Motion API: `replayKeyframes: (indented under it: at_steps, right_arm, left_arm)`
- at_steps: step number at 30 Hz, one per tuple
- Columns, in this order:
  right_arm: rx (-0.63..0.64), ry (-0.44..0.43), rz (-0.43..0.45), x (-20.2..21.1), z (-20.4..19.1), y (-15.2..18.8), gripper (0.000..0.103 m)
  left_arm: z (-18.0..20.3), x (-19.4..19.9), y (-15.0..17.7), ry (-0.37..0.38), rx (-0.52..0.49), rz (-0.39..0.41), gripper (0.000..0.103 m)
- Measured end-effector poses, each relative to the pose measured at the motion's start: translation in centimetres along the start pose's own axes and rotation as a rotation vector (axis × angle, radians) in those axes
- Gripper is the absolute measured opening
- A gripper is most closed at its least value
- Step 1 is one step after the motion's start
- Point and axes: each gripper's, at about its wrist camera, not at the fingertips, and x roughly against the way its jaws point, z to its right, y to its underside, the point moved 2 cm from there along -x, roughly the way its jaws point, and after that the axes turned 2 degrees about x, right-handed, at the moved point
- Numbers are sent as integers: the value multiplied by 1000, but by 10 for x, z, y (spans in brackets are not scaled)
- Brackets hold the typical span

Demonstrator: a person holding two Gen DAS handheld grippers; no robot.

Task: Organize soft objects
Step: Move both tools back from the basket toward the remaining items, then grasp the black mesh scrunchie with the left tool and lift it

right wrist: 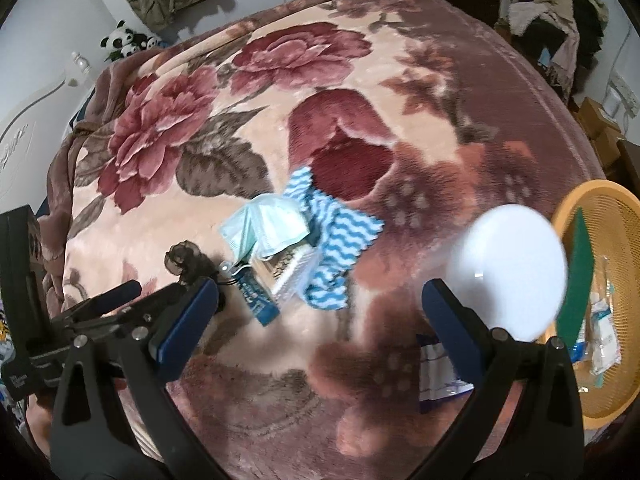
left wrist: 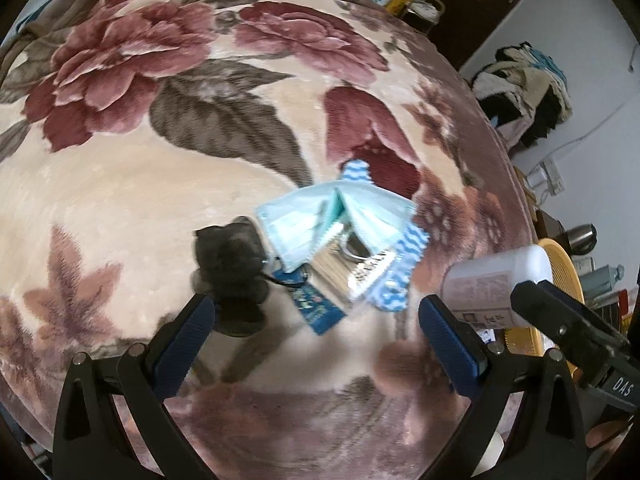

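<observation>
A small pile lies on the floral blanket: light-blue face masks (left wrist: 332, 220) (right wrist: 268, 226), a blue-and-white zigzag cloth (left wrist: 394, 276) (right wrist: 340, 248), a clear packet of sticks (left wrist: 352, 268) (right wrist: 294, 270), a blue tag (left wrist: 316, 308) (right wrist: 258, 300) and a dark fuzzy pompom (left wrist: 230, 264) (right wrist: 186, 260). My left gripper (left wrist: 316, 332) is open just in front of the pile. My right gripper (right wrist: 320, 320) is open, with a white bottle (right wrist: 508, 272) (left wrist: 500, 284) falling or hanging blurred beside its right finger (right wrist: 452, 328).
A yellow mesh basket (right wrist: 624, 272) (left wrist: 560, 264) holding a green card and packets stands at the bed's right edge. A blue-white packet (right wrist: 440, 372) lies near it. Clothes are heaped on a chair (left wrist: 524, 80). Panda toys (right wrist: 124, 40) sit at the far left.
</observation>
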Motion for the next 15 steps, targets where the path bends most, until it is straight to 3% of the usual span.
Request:
replayKeyframes:
  at_steps: [15]
  right_arm:
    - [44, -20, -78, -44, -32, 7, 103]
  left_arm:
    - [-71, -26, 2, -15, 150, -45, 102]
